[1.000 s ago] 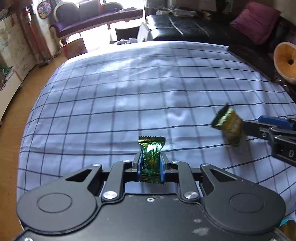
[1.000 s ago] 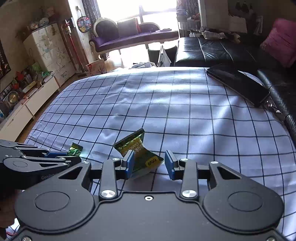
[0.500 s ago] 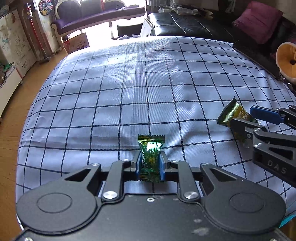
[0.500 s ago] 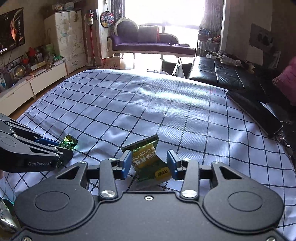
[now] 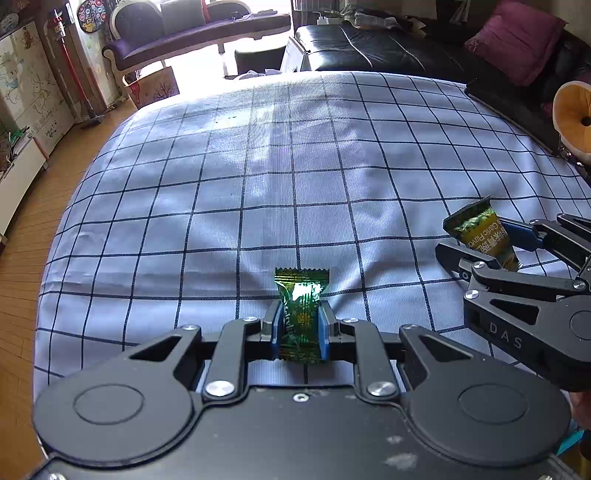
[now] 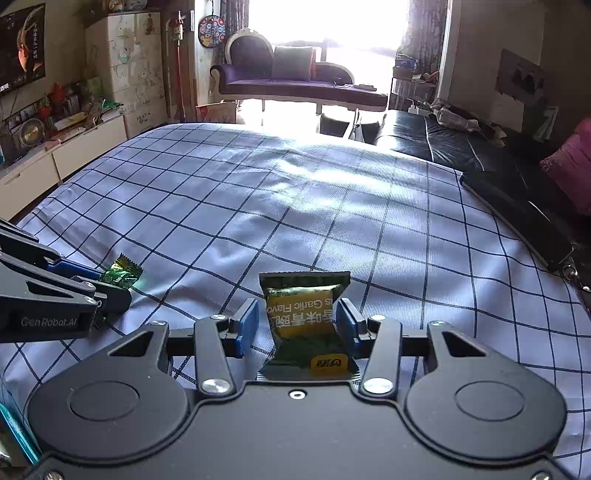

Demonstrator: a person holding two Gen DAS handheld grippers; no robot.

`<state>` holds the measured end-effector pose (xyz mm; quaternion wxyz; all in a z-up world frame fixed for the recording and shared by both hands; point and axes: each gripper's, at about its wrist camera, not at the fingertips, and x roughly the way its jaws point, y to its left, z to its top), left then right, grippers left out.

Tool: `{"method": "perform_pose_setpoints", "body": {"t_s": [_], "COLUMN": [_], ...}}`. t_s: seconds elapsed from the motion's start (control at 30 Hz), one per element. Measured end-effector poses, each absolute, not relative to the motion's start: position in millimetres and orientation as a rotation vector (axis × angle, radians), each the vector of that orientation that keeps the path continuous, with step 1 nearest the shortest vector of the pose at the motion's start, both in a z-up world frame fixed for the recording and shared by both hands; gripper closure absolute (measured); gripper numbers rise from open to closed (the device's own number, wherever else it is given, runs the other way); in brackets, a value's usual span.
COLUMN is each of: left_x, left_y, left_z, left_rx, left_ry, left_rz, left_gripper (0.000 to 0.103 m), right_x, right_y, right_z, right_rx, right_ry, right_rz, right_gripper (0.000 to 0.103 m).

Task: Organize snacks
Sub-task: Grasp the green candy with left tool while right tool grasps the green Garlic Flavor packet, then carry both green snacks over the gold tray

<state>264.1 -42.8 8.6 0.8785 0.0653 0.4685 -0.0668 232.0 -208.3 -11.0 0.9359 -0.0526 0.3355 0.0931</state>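
A shiny green candy (image 5: 301, 295) stands upright in my left gripper (image 5: 298, 317), which is shut on its lower half just above the checked cloth (image 5: 295, 166). The right wrist view shows that candy (image 6: 123, 273) at the left gripper's (image 6: 107, 284) tips, low on the left. A dark green and yellow garlic-flavour snack packet (image 6: 301, 314) sits between the pads of my right gripper (image 6: 295, 317). A gap shows at the left pad, and the jaws are closing. In the left wrist view the packet (image 5: 480, 232) and right gripper (image 5: 476, 240) are to the right of the candy.
The checked cloth covers a wide low surface that drops to a wooden floor (image 5: 22, 258) on the left. A black sofa (image 5: 369, 48) with a pink cushion (image 5: 517, 33) runs along the far and right sides. A flat black object (image 6: 517, 210) lies at the right edge.
The right gripper's jaws have spread off the packet, which has turned upright between them. That gripper has come lower and closer to the left one. The left gripper has kept still.
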Motion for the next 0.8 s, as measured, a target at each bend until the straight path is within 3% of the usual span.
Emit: {"method": "perform_pose_setpoints", "body": {"t_s": [0.2, 0.8], "left_x": [266.9, 231.9], "left_y": [-43.7, -42.6], "left_z": [10.0, 32.5], "left_rx": [0.138, 0.103], "left_ry": [0.989, 1.054], "left_rz": [-0.13, -0.106], "left_gripper": [0.083, 0.086], "right_x": [229.0, 168.4], "right_y": [-216.1, -270.2], "right_z": [-5.4, 24.8], "right_rx": [-0.045, 0.325], "right_ry": [0.71, 0.862], "right_rz": [0.143, 0.066], "right_gripper": [0.06, 0.061]}}
